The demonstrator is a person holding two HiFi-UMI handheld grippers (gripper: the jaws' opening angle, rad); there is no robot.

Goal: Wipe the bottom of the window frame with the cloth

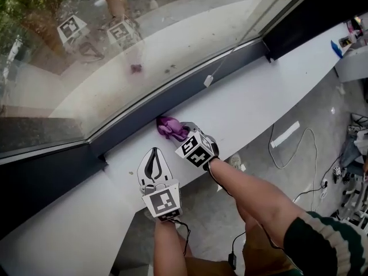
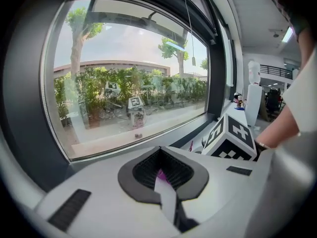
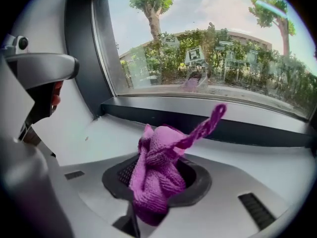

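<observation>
AT THE WINDOW: My right gripper [image 1: 183, 133] was clamped on the purple cloth [image 1: 170, 127]. The cloth sat bunched at the foot of the dark frame [image 1: 129, 128], where that rail met the white sill [image 1: 259, 105]. In the head view the cloth overlapped the frame's lower edge. I could not tell whether it pressed on the rail or only lay just beside it.

In the right gripper view the cloth [image 3: 156, 175] filled the space between my jaws in a knitted wad. One thin tail stuck up and out toward the frame [image 3: 267, 133].

My left gripper [image 1: 154, 153] lay over the sill near the right one, to its left and nearer to me, pointing at the frame. Its jaws were drawn together at the tips and gripped nothing, leaving only the oval gap between the pads [image 2: 143, 168]. A purple fleck showed through that gap in the left gripper view.

My right arm [image 1: 247, 194] reached in from the lower right, its dark sleeve [image 1: 322, 243] banded with pale stripes.

Above the frame, the glass [image 1: 172, 22] carried reflections [image 1: 72, 27] of both marker cubes. Farther right, a small white tag [image 1: 208, 80] on a thin cord lay against the frame. Below the sill, a white strip [image 1: 286, 134] lay on the grey floor [image 1: 264, 174].
</observation>
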